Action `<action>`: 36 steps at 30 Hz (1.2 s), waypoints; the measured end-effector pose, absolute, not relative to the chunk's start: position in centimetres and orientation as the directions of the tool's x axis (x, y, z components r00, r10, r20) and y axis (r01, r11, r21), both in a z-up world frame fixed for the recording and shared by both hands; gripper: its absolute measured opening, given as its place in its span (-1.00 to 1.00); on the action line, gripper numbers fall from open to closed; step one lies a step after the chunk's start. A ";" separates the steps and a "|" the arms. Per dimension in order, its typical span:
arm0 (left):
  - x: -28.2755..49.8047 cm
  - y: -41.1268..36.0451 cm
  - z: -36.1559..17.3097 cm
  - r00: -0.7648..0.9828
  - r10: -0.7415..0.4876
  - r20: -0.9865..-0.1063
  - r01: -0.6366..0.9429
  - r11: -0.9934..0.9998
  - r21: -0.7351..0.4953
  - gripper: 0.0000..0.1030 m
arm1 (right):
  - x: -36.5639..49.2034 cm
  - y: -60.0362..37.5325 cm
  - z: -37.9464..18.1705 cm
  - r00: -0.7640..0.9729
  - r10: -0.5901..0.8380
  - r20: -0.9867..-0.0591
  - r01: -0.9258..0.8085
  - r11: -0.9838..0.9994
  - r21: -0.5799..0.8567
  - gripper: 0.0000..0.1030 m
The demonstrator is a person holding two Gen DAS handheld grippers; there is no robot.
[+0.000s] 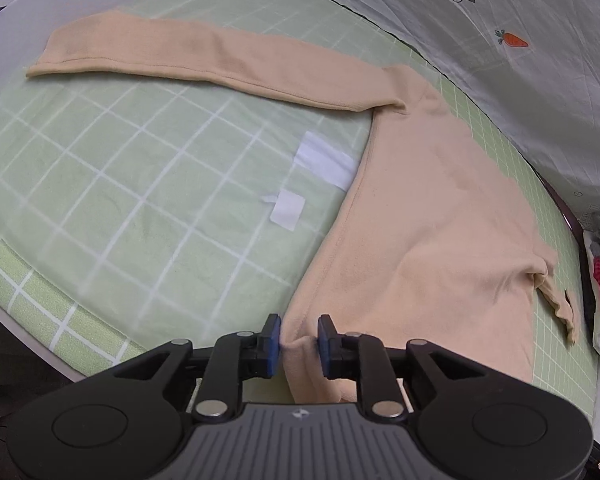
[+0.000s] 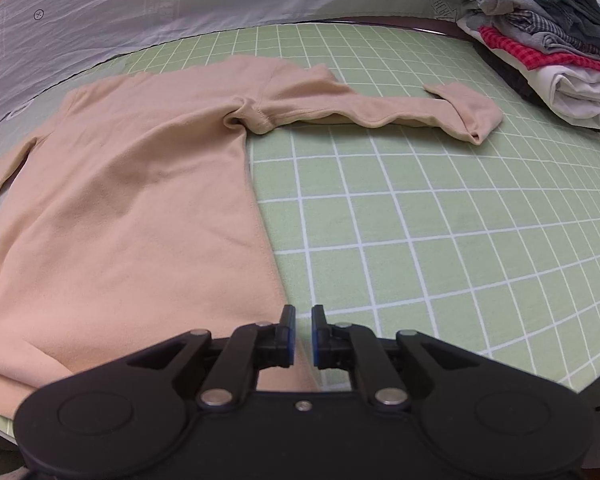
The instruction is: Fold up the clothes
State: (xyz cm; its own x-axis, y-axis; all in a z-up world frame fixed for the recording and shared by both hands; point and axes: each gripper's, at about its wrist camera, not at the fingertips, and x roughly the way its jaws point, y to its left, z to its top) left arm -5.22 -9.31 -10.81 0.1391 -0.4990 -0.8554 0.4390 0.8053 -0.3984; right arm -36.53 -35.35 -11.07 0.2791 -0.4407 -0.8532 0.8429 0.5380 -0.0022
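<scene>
I have a corner of the peach long-sleeved top (image 1: 428, 200) at the bottom hem in each gripper. My left gripper (image 1: 299, 340) has its jaws drawn close, and a bunched fold of the hem sits between the blue pads (image 1: 275, 340), so I read that as a pinch on the cloth. My right gripper (image 2: 303, 336) shows its jaws nearly together with a thin gap. The hem's edge runs under them at the bottom centre of that view, but I cannot tell whether cloth is really caught there.

To do this step well, I judge that both corners should rise together and travel evenly toward the collar, keeping the hem taut between my two hands so the body folds straight rather than skewed. If the right grip is empty, the fold will drag to one side, so I would check it first.

The top lies flat on the green checked cloth (image 2: 420, 220), filling the left half of the right-hand view. One sleeve (image 1: 188, 60) stretches straight across the upper left of the left-hand view. The other sleeve (image 2: 380, 110) runs toward the upper right with its cuff doubled back, and a pile of folded clothes (image 2: 540, 48) sits in that upper right corner.
</scene>
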 end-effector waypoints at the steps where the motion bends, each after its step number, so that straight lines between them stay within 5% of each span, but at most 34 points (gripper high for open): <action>1: -5.1 -9.3 -10.6 0.156 -0.495 -0.855 0.439 0.810 -0.389 -0.39 | -36.5 -35.4 -11.1 0.281 -0.441 -0.853 0.841 0.541 -0.002 -0.67; 6: -4.6 -11.1 -10.0 0.208 -0.462 -0.862 0.473 0.819 -0.325 0.03 | -36.3 -35.3 -11.2 0.298 -0.428 -0.853 0.820 0.573 -0.001 -0.34; 13: -5.5 -14.0 -11.5 0.199 -0.389 -0.899 0.528 0.816 -0.237 0.21 | -35.5 -35.2 -11.6 0.277 -0.428 -0.860 0.795 0.605 -0.045 0.25; 29: -9.2 -8.9 -11.4 0.208 -0.288 -0.935 0.567 0.814 -0.125 0.32 | -36.5 -34.4 -12.2 0.257 -0.418 -0.871 0.774 0.629 -0.074 0.41; 36: -8.1 -8.1 -9.6 0.223 -0.392 -0.893 0.493 0.835 -0.244 0.32 | -36.1 -34.0 -12.1 0.262 -0.424 -0.867 0.755 0.650 -0.090 0.50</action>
State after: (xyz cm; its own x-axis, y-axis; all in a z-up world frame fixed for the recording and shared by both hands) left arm -8.13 -8.11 -9.63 0.2225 -0.3919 -0.8927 0.4934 0.8350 -0.2436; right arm -36.14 -33.98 -12.05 0.2617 -0.4238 -0.8671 0.7546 0.6500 -0.0899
